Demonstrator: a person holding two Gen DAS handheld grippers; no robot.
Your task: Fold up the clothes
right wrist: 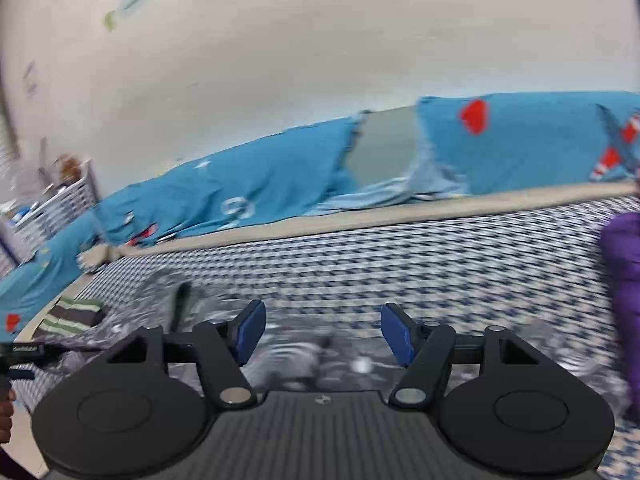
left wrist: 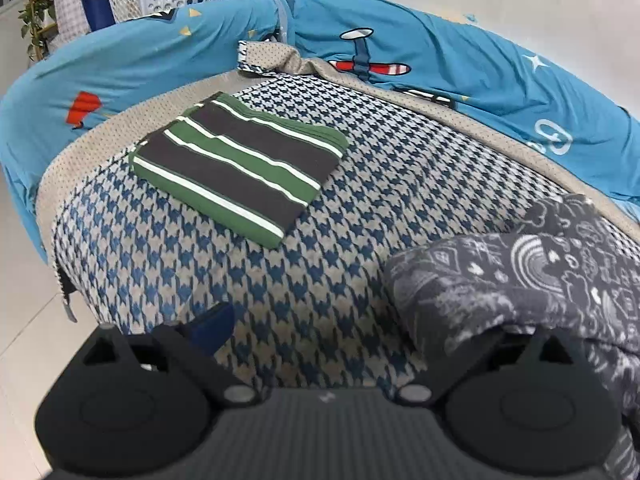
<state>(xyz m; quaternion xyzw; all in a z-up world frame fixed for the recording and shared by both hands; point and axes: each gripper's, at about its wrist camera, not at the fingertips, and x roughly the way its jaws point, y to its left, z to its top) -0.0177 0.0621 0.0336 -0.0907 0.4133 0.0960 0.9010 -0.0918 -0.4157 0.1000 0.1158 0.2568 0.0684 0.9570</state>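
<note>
The left gripper [left wrist: 320, 328] and right gripper [right wrist: 322, 336] both hang with jaws spread, gripping nothing, over a houndstooth bed cover [left wrist: 360, 184]. A crumpled dark patterned garment [left wrist: 520, 280] lies nearest; a folded striped garment [left wrist: 240, 164] rests near the far left corner, before blue bedding [left wrist: 460, 52].

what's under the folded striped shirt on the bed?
The folded striped shirt lies flat on the houndstooth blanket, which shows all round it. Nothing else pokes out from beneath. Whatever lies directly under the shirt is covered, so I can't rule out something thin there.
</note>
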